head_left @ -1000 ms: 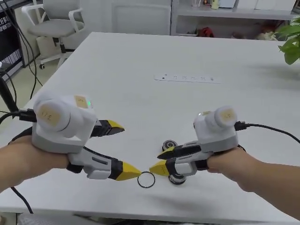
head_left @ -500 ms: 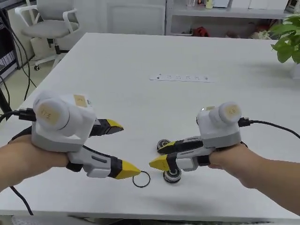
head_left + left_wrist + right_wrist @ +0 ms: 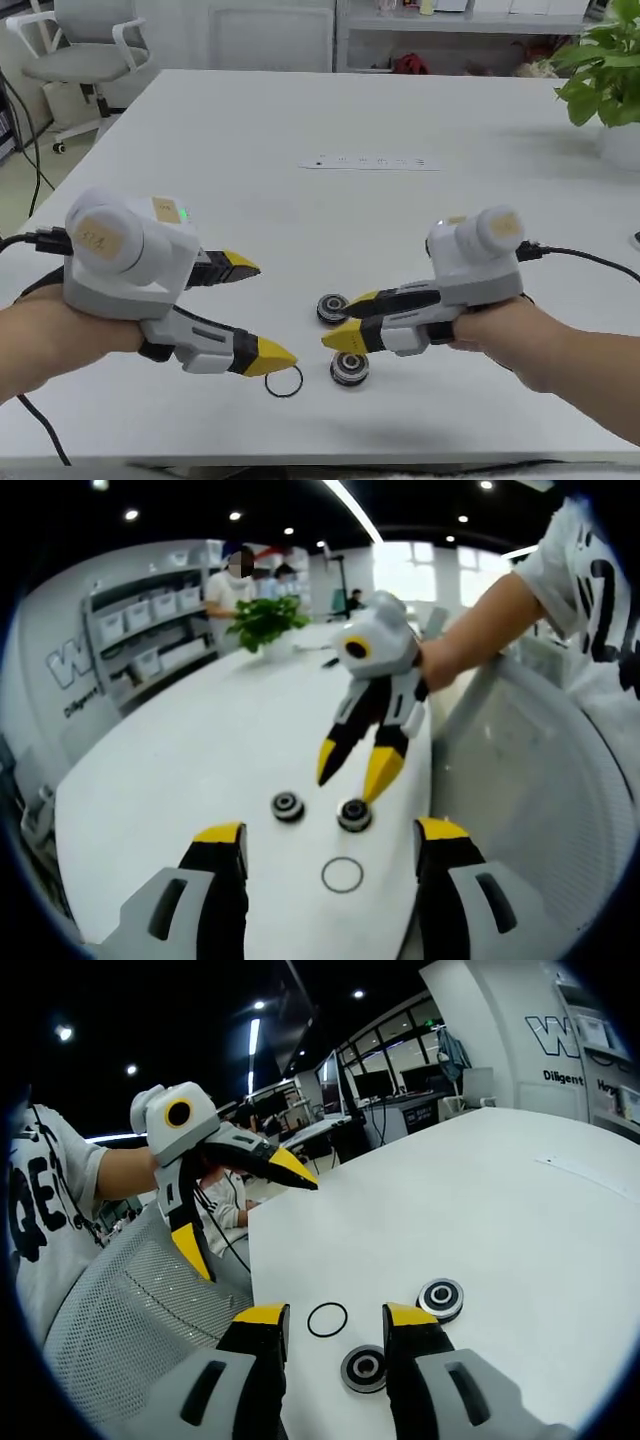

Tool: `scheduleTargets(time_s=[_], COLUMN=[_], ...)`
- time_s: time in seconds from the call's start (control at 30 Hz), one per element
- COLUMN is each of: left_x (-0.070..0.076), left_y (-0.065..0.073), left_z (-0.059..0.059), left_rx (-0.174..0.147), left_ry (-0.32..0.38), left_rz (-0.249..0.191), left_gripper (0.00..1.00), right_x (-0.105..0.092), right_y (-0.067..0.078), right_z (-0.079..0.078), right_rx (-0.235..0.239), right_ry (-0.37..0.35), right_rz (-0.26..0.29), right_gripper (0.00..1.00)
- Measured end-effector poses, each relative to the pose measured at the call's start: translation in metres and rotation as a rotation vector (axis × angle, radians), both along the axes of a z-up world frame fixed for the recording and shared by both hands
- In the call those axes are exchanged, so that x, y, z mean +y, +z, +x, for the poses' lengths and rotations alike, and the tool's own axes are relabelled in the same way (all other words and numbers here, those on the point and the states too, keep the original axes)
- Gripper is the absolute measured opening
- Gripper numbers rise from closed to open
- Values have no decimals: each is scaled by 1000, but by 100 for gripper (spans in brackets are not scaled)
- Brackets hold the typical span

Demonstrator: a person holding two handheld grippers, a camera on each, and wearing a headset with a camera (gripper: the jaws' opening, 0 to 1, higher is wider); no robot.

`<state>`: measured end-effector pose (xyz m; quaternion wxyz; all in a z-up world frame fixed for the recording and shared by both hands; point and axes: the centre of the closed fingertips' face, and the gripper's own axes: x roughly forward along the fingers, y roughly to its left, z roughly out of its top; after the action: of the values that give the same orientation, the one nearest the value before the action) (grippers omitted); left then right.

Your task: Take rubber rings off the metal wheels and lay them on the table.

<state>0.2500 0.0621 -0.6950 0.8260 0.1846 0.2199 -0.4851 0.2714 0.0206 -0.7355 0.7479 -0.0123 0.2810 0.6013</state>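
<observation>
Two small metal wheels with dark rims lie on the white table: the far wheel and the near wheel. A thin black rubber ring lies flat to the left of the near wheel. My right gripper hovers open just above the wheels, holding nothing. My left gripper is wide open left of the ring, its lower tip just above it.
A white power strip lies mid-table. A potted plant stands at the far right corner and an office chair beyond the far left. The table's front edge runs close below the ring.
The head camera shifted. My right gripper has lifted off the near wheel, which now shows below its tips. Ring, wheels and left gripper have kept their places.
</observation>
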Motion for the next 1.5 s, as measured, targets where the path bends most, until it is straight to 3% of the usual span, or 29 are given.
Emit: scheduleTargets(time_s=[0.8,1.5], left_x=[-21,-32], left_y=[-4,-20], left_z=[12,22], left_rx=[6,44], left_ry=[-23,-28], left_rz=[6,4], left_gripper=[66,63], right_x=[-26,-40], right_y=[6,-12], right_z=[9,9], right_rx=[-28,-34], right_ry=[-28,-6], right_rz=[1,-44], right_gripper=[35,33])
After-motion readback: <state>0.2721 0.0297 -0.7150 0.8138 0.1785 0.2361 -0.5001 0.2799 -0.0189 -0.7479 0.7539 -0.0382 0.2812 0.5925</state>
